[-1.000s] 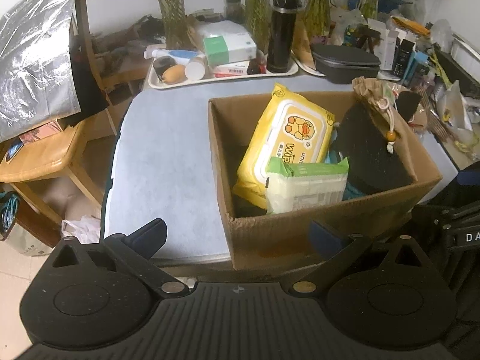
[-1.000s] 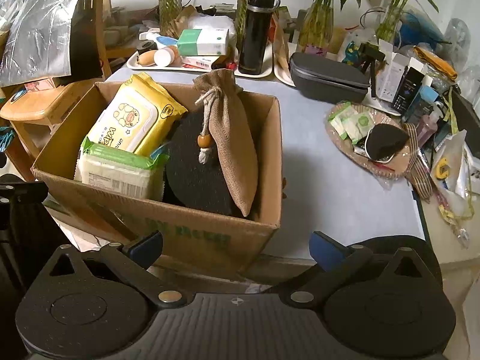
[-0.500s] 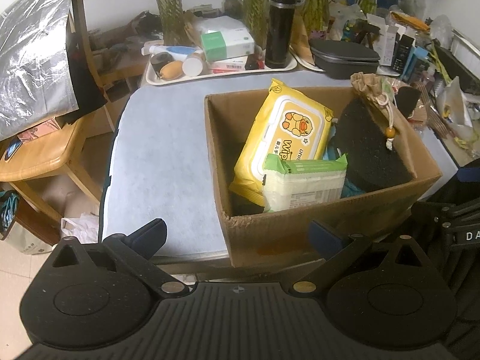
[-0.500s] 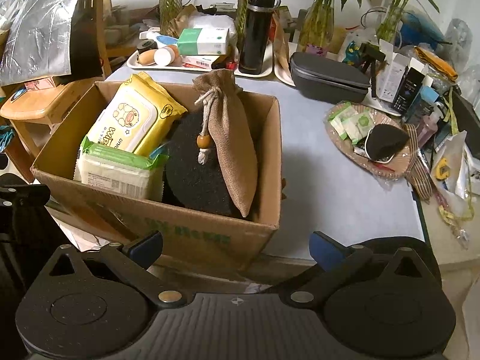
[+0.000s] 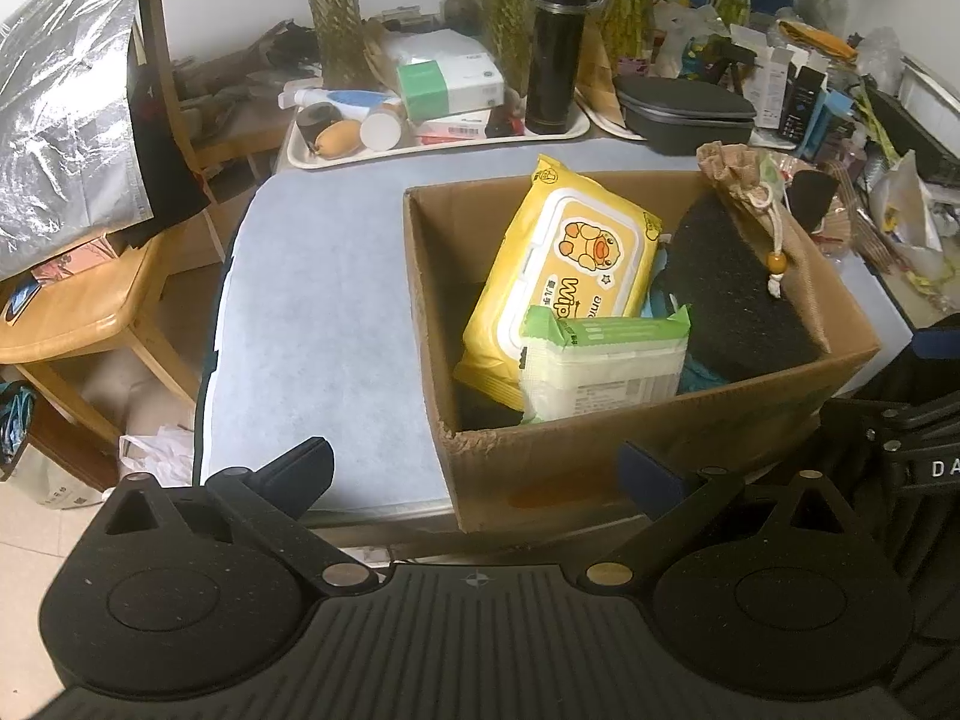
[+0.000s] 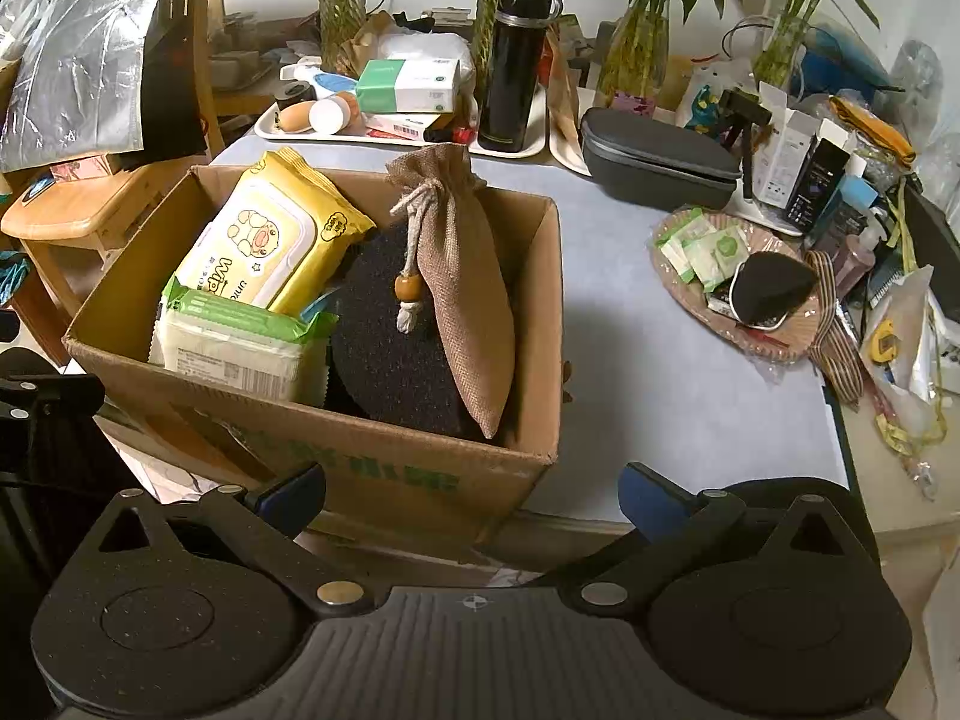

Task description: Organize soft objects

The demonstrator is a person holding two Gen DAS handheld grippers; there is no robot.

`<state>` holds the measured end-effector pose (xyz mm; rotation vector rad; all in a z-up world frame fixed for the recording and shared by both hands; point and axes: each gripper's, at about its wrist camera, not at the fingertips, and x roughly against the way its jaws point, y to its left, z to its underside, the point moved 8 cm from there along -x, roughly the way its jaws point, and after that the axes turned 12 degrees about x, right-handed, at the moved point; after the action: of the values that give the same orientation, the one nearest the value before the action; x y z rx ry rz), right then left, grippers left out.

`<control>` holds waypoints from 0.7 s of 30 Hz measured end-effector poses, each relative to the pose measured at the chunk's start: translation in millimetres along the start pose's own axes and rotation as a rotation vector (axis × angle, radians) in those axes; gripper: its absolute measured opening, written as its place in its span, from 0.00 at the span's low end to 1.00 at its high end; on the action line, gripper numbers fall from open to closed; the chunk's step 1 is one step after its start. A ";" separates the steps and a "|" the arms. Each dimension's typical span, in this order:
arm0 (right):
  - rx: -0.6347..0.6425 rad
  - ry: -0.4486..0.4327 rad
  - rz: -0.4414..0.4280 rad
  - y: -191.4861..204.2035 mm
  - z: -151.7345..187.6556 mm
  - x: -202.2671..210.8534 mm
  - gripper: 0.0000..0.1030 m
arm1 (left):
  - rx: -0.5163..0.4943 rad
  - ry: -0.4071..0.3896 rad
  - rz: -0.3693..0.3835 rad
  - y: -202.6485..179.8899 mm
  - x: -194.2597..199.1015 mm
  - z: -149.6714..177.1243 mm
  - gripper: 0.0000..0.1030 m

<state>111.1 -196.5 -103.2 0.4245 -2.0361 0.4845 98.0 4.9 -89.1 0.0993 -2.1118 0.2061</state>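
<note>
The open brown cardboard box (image 5: 660,456) stood at the near edge of the pale blue counter (image 5: 324,312), and all the soft things lay inside it. A yellow pack of wet wipes with a duck printed on its lid (image 5: 570,276) leaned tilted against the inside toward the box's left half. In front of it, touching it, a white pack of tissues with a green top seal (image 5: 600,369) stood against the near wall. To the right sat a round black sponge-like pad (image 5: 732,300), and a tan burlap drawstring pouch with a wooden bead on its cord (image 6: 468,282) leaned over the pad against the right wall.

The left tool (image 5: 477,474) hung in front of the box's near left corner, its fingers spread wide and gripping nothing. The right tool (image 6: 474,498) hung before the box's near right corner, likewise spread wide and empty; its left finger showed against the box's printed front wall.

Behind the box, a white tray (image 6: 384,141) carried a tall black thermos flask (image 6: 516,66) and a green-and-white tissue carton (image 6: 411,84). A dark grey zip case (image 6: 657,165) lay to the right of the tray, and a woven straw mat (image 6: 780,339) with small green sachets lay on the counter, well apart from the box.
</note>
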 end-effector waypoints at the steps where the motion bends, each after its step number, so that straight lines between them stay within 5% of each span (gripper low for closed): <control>1: 0.001 0.000 0.000 -0.5 -0.3 0.1 1.00 | 0.000 0.001 0.001 -0.4 -0.1 0.1 1.00; 21: 0.014 -0.009 0.005 2.2 -6.4 2.5 1.00 | -0.006 0.008 0.001 -2.2 0.3 0.2 1.00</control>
<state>113.6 -191.7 -98.4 0.4304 -2.0439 0.5014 98.0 2.7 -88.7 0.0942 -2.1048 0.2001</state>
